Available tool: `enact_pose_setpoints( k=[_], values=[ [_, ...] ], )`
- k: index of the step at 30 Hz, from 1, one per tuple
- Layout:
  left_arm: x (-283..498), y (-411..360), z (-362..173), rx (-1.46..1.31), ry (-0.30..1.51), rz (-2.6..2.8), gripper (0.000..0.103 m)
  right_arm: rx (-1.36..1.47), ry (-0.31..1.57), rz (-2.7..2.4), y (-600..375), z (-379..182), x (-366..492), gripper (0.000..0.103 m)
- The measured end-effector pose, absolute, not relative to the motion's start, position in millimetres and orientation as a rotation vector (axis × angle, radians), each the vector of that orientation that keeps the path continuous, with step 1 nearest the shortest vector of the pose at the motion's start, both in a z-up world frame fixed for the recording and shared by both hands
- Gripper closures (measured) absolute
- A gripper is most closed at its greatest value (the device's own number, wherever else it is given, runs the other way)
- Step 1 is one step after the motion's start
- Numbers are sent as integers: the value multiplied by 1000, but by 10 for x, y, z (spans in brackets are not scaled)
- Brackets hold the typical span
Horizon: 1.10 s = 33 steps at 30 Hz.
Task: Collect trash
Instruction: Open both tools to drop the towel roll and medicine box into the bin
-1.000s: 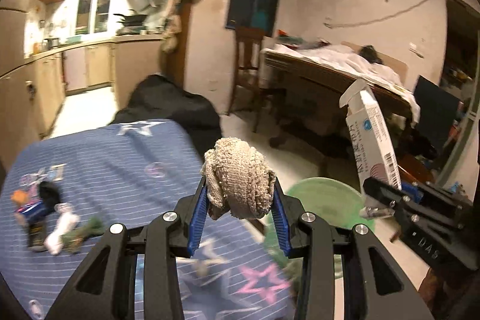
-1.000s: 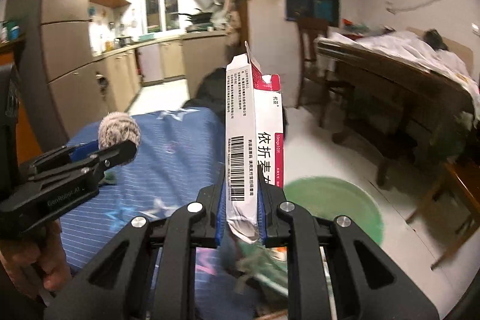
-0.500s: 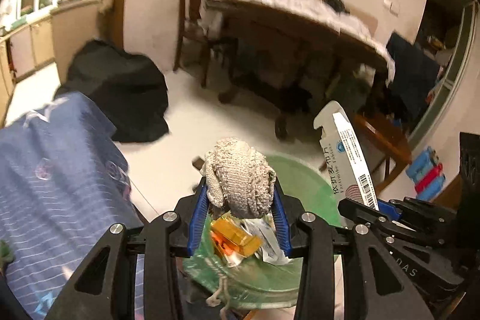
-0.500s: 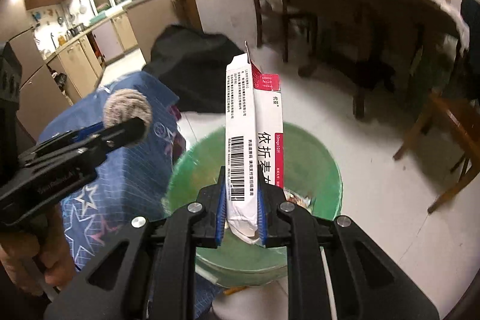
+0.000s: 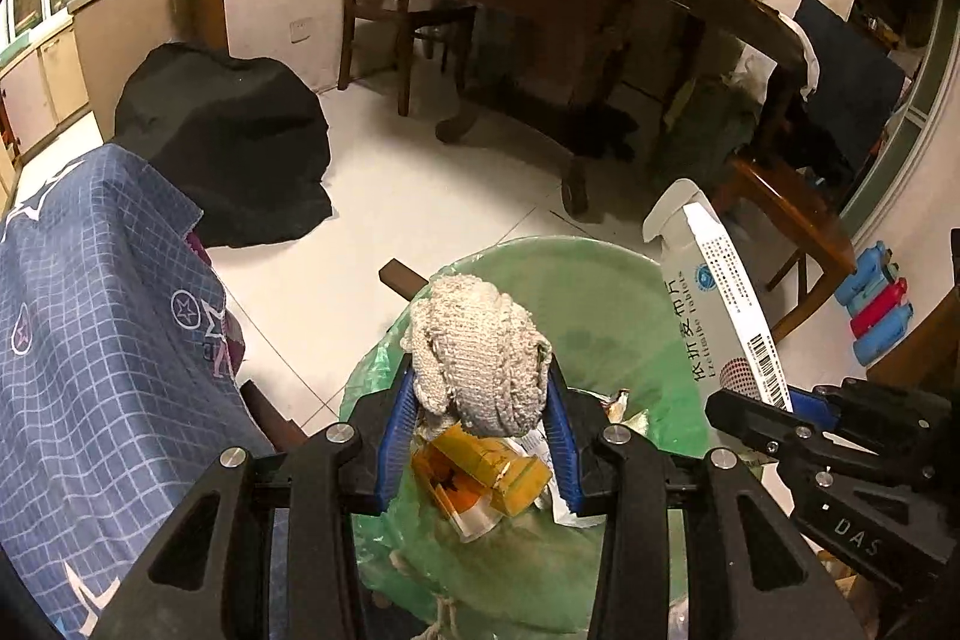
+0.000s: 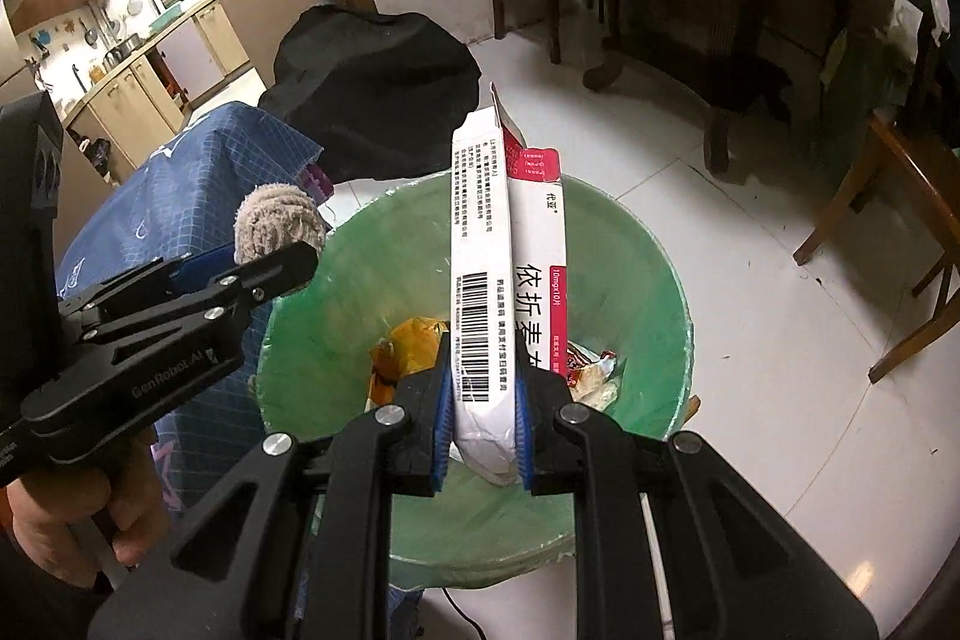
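Both tongs (image 5: 477, 421) newly over bin rim (image 5: 600, 256)

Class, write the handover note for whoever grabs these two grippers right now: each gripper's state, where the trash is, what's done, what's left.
Left gripper: shut on the cloth ball, over the bin.
Right gripper: shut on the medicine box, upright, over the bin too.
Bin: green liner, with wrappers and a yellow packet already inside.
Done: both items are carried to the bin.
Left: open both grippers and drop them in.

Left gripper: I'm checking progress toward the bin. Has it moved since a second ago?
Yes. The left gripper, shut on the cloth ball, moved off the blue tablecloth to over the green bin.
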<state>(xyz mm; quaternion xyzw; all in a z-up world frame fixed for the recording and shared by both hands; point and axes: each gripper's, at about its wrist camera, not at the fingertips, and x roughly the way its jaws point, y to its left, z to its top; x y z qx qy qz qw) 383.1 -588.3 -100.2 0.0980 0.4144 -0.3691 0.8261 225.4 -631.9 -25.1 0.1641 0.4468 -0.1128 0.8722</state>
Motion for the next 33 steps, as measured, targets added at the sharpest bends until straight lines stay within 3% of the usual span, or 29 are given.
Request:
enact_pose_setpoints(
  k=[14, 16, 20, 24, 33],
  values=[
    [3780, -6002, -976, 224, 870, -805, 60, 342, 921, -242, -6391, -266, 2262, 86],
    [3789, -6003, -976, 225, 864, -790, 56, 353, 915, -248, -6419, -268, 2244, 85],
    [3823, -5968, -974, 224, 850, -764, 36, 372, 899, -254, -6477, -264, 2195, 77],
    [3839, -5945, -983, 228, 845, -755, 26, 381, 883, -253, -6487, -240, 2162, 73],
    [3822, -5889, -955, 227, 842, -748, 24, 387, 862, -261, -6484, -189, 2109, 65]
  ],
)
